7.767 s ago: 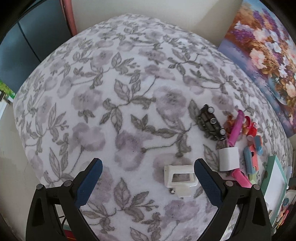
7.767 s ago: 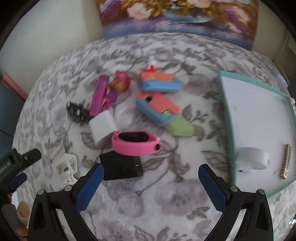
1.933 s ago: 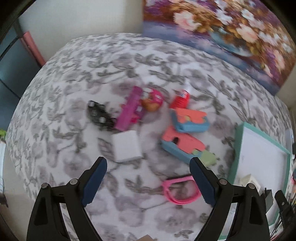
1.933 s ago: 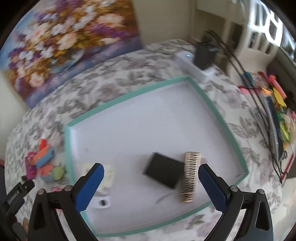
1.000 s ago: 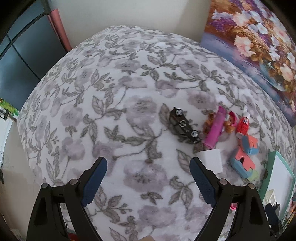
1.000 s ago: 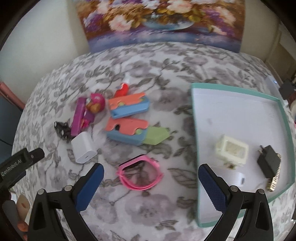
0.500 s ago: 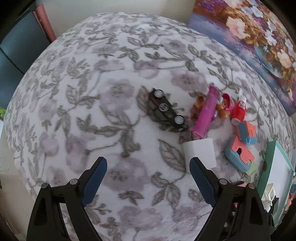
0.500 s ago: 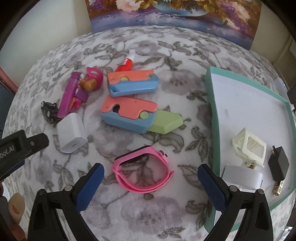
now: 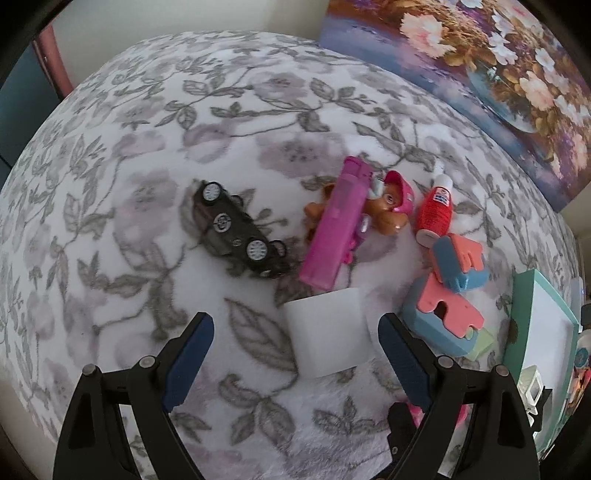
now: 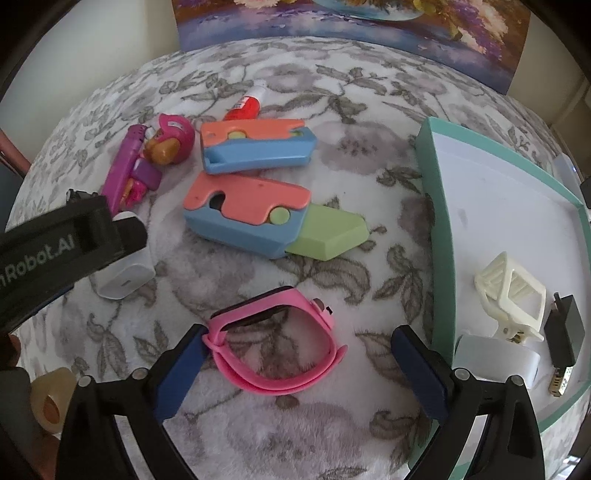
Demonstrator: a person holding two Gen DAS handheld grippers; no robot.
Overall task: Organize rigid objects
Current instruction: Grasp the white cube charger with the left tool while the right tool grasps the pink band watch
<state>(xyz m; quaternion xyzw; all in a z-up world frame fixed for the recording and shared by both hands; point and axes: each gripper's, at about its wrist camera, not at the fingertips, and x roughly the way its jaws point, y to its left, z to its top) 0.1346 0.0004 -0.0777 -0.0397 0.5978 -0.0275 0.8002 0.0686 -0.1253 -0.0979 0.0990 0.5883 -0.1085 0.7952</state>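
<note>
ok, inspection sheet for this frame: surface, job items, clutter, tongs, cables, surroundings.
Surface: grey floral fleece cover, soft.
Job's things: teal-rimmed white tray holds cream plastic clip, black plug adapter. Loose on the cover: pink wristband, white charger cube, black toy car, two coral-blue folding toys, magenta bar, pup figure, red glue bottle.
Clutter: nothing seen.
Tongs: left tongs open over the cube; right tongs open around the wristband.
Cables: nothing seen.
Surroundings: flower painting against the wall.
</note>
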